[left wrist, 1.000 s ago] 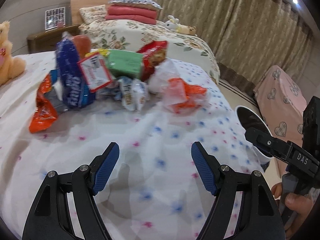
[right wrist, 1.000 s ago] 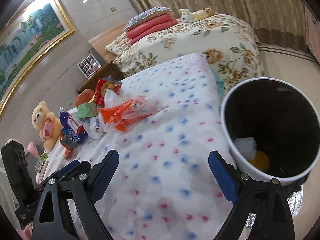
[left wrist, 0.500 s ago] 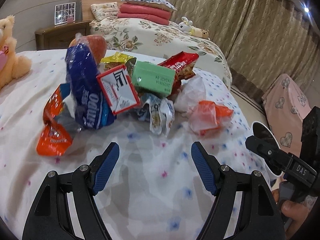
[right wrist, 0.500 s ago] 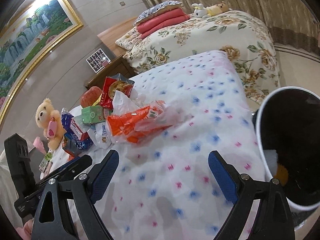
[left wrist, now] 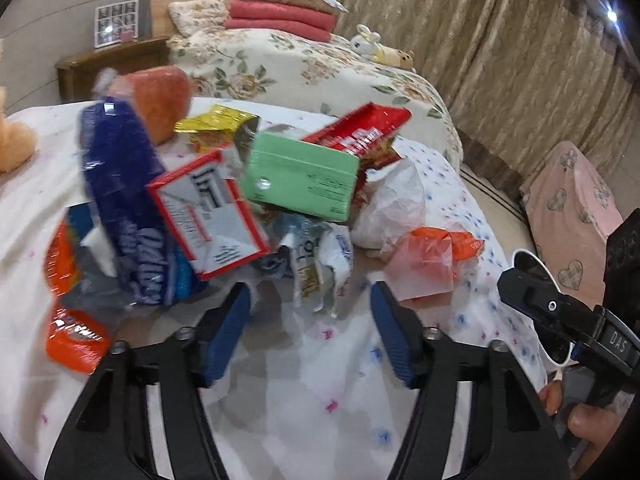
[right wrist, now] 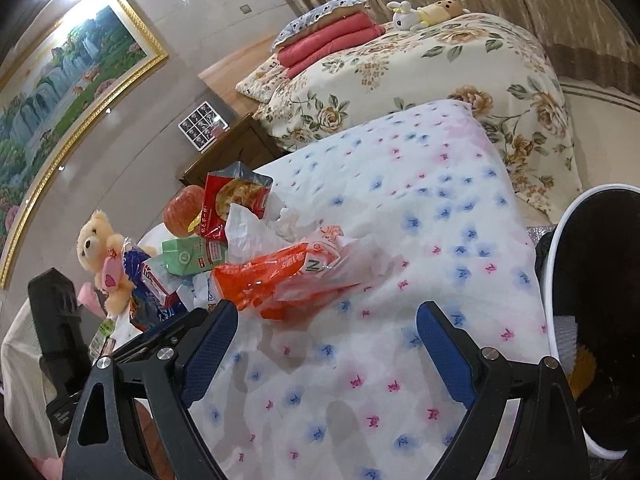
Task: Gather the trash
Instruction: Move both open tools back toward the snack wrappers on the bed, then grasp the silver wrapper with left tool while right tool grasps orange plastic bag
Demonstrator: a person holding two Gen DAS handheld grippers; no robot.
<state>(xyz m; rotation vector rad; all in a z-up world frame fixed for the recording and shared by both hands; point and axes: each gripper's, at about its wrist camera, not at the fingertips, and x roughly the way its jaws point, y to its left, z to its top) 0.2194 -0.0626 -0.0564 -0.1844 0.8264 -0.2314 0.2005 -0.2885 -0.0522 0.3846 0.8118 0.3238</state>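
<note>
Two grippers hover over the bed [right wrist: 440, 184]: left gripper [left wrist: 310, 320], jaws closing on nothing, faces the trash pile [left wrist: 224, 200]; right gripper [right wrist: 324, 340], jaws spread, beside the bin [right wrist: 560, 240].

Beige curtains [left wrist: 500, 40] hang behind a floral bed [right wrist: 440, 76], beside a gilt-framed landscape painting [right wrist: 60, 88]

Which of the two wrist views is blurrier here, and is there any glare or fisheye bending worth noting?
Left wrist view: motion blur smears the blue wrapper and the red-edged box; a ceiling light flares at top right. Right wrist view: sharper, print on the orange bag stays crisp; lamp glare washes the upper left corner above the painting, whose frame bows with the fisheye; dark vignette rings both.
</note>
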